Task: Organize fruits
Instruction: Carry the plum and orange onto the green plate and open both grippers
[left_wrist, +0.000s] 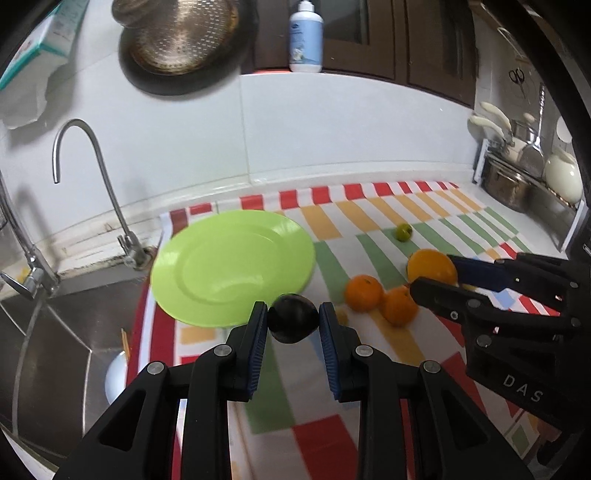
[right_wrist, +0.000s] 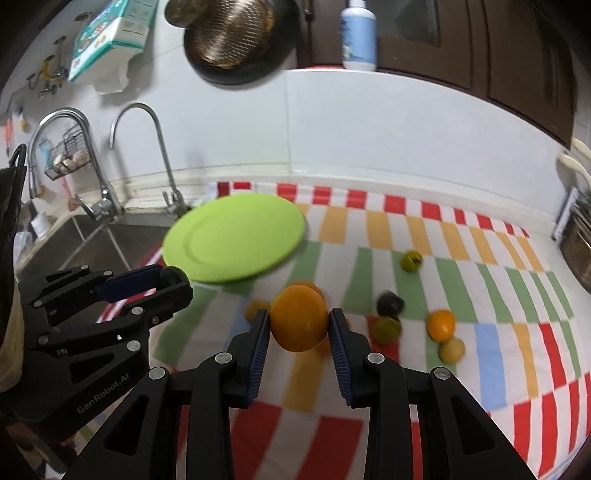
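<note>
Left gripper (left_wrist: 293, 323) jaws clenched on a dark plum (left_wrist: 293, 318), held above the striped cloth (left_wrist: 369, 221) just before the green plate (left_wrist: 232, 266). Right gripper (right_wrist: 298, 325) jaws clenched on an orange (right_wrist: 299, 318), lifted off the bench; other fruits lie scattered on the cloth.

A home kitchen: sink (left_wrist: 55, 332), faucet (left_wrist: 92, 177), hanging colander (left_wrist: 181, 33).

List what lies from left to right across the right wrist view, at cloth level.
Left gripper shut on dark fruit → green plate → orange held in right gripper → dark fruit on the cloth → small green fruit → loose orange.
</note>
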